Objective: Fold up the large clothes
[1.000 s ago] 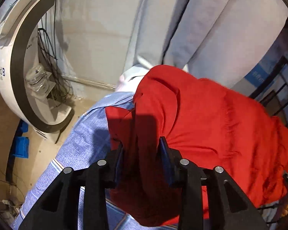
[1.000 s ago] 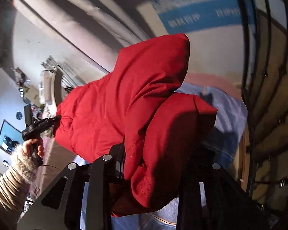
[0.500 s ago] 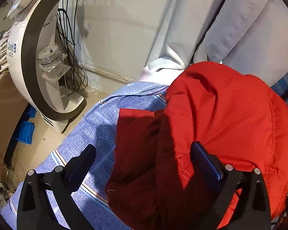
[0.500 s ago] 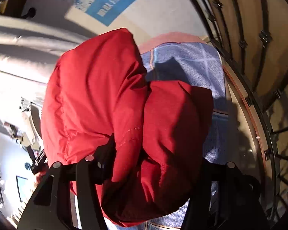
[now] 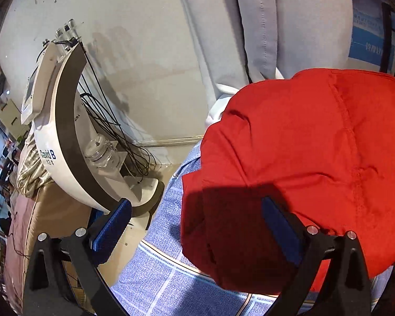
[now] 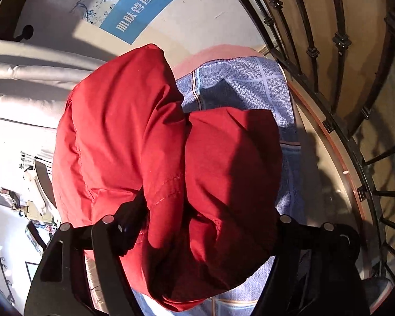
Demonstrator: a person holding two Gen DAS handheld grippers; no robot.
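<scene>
A bulky red padded jacket point(image 5: 302, 163) lies bunched on a blue checked cloth point(image 5: 166, 276). My left gripper point(image 5: 197, 226) is open wide; its blue-padded fingers point(image 5: 110, 229) stand apart at the jacket's near left edge, holding nothing. In the right wrist view the jacket point(image 6: 150, 158) fills the middle, folded over itself in two puffy lobes. My right gripper point(image 6: 208, 216) is open wide with a thick fold of jacket lying between its fingers; the fingertips are mostly hidden by the fabric.
A white and black crescent-shaped machine point(image 5: 63, 137) with cables and a glass jar point(image 5: 100, 150) stands left. Grey padded cushions point(image 5: 276, 26) rise behind. A black iron railing point(image 6: 355, 105) curves along the right of the blue cloth point(image 6: 250, 84). A blue sign point(image 6: 144, 2) hangs on the wall.
My left gripper let go of the red jacket, opened wide and drew back left. My right gripper also opened, and the jacket settled onto the blue cloth.
</scene>
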